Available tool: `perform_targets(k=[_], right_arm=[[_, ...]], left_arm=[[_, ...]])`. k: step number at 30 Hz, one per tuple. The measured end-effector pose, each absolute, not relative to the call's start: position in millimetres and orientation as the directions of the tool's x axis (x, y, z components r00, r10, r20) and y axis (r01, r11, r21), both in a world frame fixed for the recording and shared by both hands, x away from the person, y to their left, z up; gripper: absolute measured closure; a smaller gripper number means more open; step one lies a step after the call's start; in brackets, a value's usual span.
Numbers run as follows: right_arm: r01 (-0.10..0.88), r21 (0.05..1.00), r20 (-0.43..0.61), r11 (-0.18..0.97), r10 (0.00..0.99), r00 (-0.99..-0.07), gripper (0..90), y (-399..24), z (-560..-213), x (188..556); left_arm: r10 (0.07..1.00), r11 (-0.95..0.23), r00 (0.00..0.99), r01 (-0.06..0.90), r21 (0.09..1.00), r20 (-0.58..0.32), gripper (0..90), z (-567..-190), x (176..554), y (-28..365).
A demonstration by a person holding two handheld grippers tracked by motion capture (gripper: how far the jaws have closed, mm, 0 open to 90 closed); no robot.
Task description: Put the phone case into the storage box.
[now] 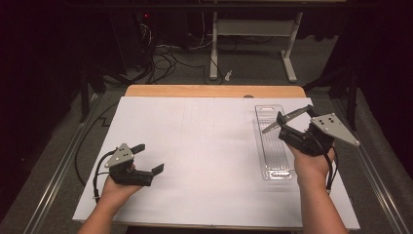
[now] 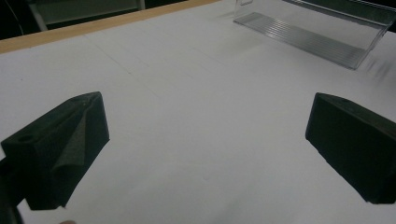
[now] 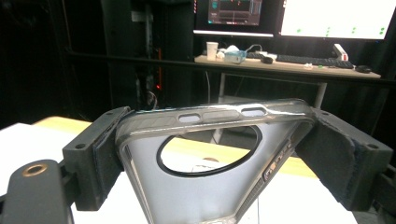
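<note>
A clear phone case [image 1: 272,126] with a round ring in its back is held up off the table, and my right gripper [image 1: 294,116] is shut on it. In the right gripper view the case [image 3: 212,114] spans the gap, with both pads pressed on its side edges. Just below and left of that hand, a long clear plastic tray [image 1: 272,151] lies on the white table top [image 1: 204,146]. My left gripper [image 1: 150,158] rests at the front left, open, with nothing between its jaws. The left gripper view shows its wide gap [image 2: 208,116] over bare white surface, with the tray [image 2: 308,37] farther off.
A wooden strip [image 1: 214,90] runs along the table's far edge. Behind it stand a white desk frame [image 1: 253,29] and loose cables [image 1: 165,58] on the floor. Metal rails [image 1: 58,170] flank the table on both sides.
</note>
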State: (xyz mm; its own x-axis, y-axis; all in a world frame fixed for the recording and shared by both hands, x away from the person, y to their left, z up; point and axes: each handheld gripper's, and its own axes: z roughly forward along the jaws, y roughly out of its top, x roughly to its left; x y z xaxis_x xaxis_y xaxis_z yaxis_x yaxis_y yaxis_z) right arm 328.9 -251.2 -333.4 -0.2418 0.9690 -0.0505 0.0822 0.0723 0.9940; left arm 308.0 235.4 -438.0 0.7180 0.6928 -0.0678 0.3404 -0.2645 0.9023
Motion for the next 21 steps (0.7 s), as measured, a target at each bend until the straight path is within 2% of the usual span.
perform_targets(k=[21], right_arm=[[0.193,0.973,-0.102,0.126,0.986,-0.128,13.6,-231.2,-324.7,382.9]], left_arm=[[0.698,-0.258,0.713,0.335,0.906,-0.065,0.7,-436.8,308.3,239.5]])
